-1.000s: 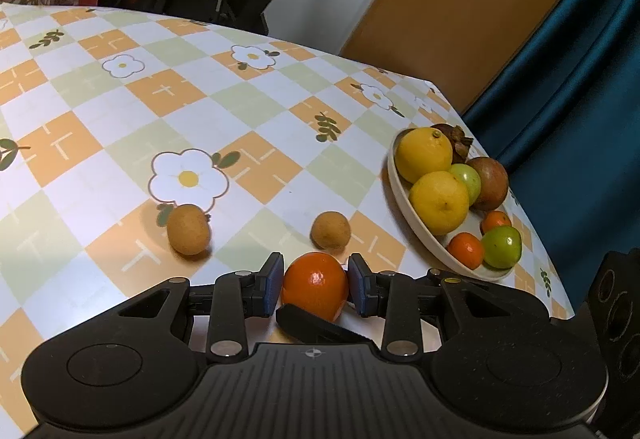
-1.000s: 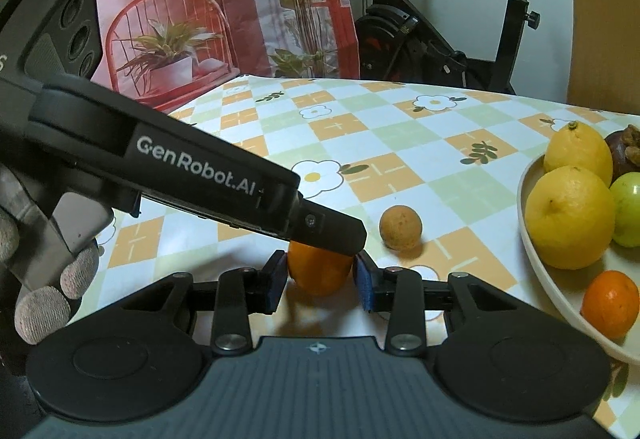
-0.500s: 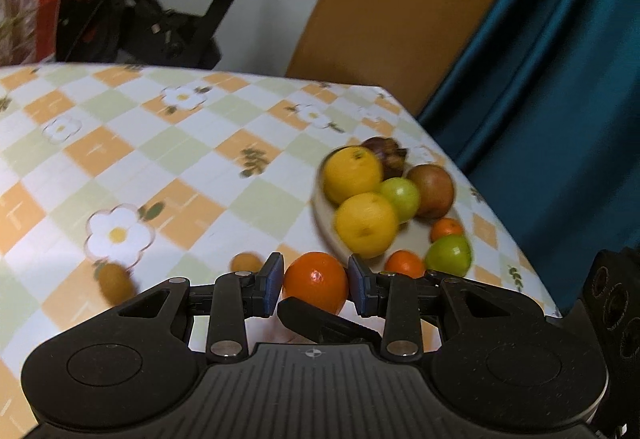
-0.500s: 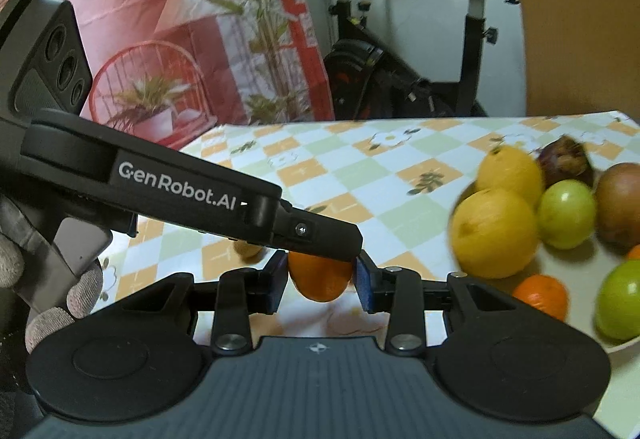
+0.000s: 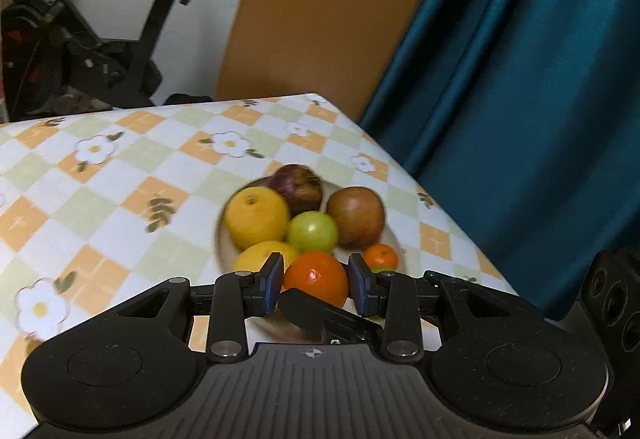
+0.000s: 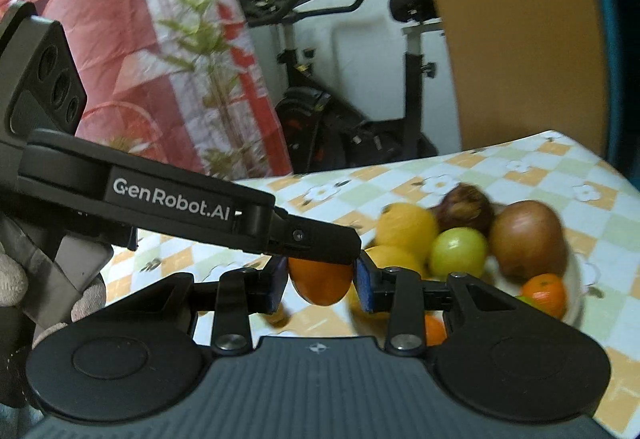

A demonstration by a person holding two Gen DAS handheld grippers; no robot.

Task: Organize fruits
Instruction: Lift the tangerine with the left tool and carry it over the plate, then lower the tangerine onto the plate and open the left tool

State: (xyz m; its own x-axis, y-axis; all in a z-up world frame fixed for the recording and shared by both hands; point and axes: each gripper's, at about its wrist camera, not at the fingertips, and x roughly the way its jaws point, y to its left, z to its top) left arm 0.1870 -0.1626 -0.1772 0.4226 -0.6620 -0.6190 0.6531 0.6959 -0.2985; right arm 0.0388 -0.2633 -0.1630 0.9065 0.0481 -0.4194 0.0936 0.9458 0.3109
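Observation:
Both grippers are shut on one orange (image 5: 316, 276), which also shows in the right wrist view (image 6: 320, 285). My left gripper (image 5: 316, 283) and right gripper (image 6: 321, 286) hold it in the air over the near rim of a white plate (image 5: 224, 253). The plate holds two yellow citrus fruits (image 5: 256, 221), a green fruit (image 5: 313, 232), a brown-red fruit (image 5: 356, 215), a dark mangosteen (image 5: 298, 183) and a small orange (image 5: 381, 256). The left gripper's finger crosses above the orange in the right wrist view.
The plate sits near the far right corner of a table with a checked flower-print cloth (image 5: 120, 175). A blue curtain (image 5: 520, 99) hangs beyond the table's right edge. An exercise bike (image 5: 100, 39) stands behind the table. A small brown fruit (image 6: 280, 317) lies on the cloth.
Both grippers have carried the orange up off the cloth and to the right, from beside the two small brown fruits to over the plate.

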